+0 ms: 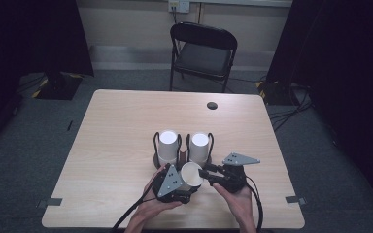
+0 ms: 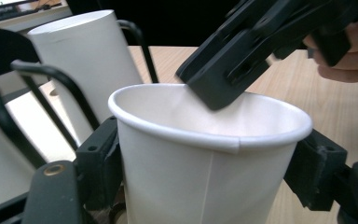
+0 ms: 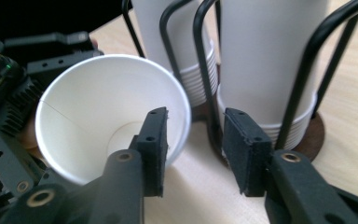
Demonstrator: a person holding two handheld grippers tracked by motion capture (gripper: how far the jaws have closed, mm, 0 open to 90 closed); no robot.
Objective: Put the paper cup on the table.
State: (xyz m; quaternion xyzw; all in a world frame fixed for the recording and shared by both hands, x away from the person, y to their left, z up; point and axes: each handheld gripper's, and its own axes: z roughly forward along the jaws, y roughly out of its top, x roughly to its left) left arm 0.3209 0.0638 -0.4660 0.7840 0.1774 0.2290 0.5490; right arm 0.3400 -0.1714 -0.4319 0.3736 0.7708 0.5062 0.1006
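We see a single white paper cup [image 1: 191, 175] held just in front of the black wire cup holder [image 1: 156, 141], on the person's side of it, near the front edge of the light wooden table [image 1: 121, 121]. The left gripper [image 1: 178, 187] is clenched on this paper cup: in the left gripper view its 2 black jaws press against the cup wall on either side, below the rolled rim [image 2: 205, 133], and the cup stands roughly upright between them. In the right gripper view the same cup [image 3: 107, 121] shows its open mouth and pale bottom, tilted toward that camera.

The right gripper [image 1: 208, 172] reaches in from the right of the cup. Its jaws stand apart and released: 1 pad sits inside the cup mouth against the near wall, the other hangs outside the cup, just in front of the holder's dark round base [image 3: 314, 135]. We see a clear gap between that outer pad and the cup wall, so nothing is pinched. In the left gripper view 1 of these jaws dips over the rim.

The holder carries 2 stacks of white cups [image 1: 168, 145], each inside black wire loops, side by side. Behind the holder, beyond the table, a black folding chair [image 1: 203, 53] stands.
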